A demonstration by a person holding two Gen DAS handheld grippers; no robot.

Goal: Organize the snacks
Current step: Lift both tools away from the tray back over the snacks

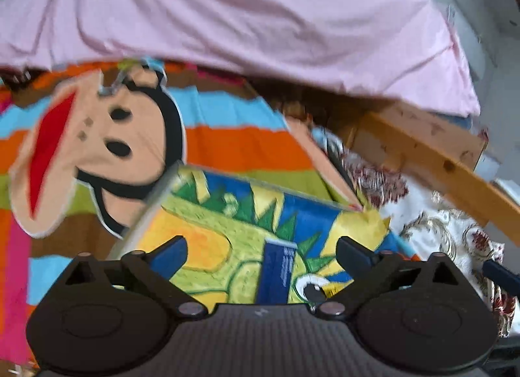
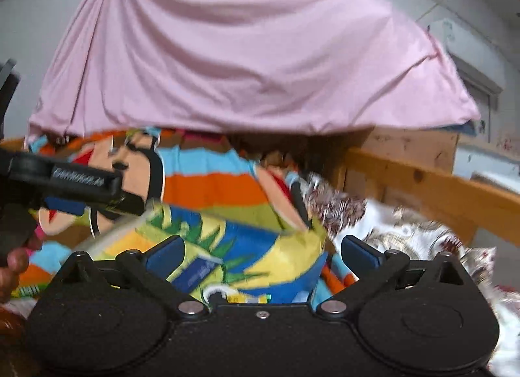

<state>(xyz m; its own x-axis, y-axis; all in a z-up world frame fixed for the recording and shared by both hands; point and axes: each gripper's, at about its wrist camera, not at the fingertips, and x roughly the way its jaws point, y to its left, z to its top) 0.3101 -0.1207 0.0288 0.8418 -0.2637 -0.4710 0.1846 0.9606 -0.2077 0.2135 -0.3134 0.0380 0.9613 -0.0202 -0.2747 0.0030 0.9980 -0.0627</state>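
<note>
A yellow, green and blue snack bag (image 1: pixel 234 231) with a cartoon dinosaur lies on the striped monkey-print blanket (image 1: pixel 227 146). My left gripper (image 1: pixel 261 253) is open, its fingers spread just above the near part of the bag. In the right wrist view the same bag (image 2: pixel 247 247) lies in front of my right gripper (image 2: pixel 261 252), which is also open and hovers over it. The left gripper's fingers (image 2: pixel 97 192) show at the left of that view, over the bag's far left corner. Both views are motion blurred.
A pink sheet (image 2: pixel 247 62) hangs behind the bed. A wooden bed rail (image 1: pixel 438 162) runs along the right, with a floral white cloth (image 1: pixel 448 234) beside it. A hand (image 2: pixel 13 266) shows at the left edge.
</note>
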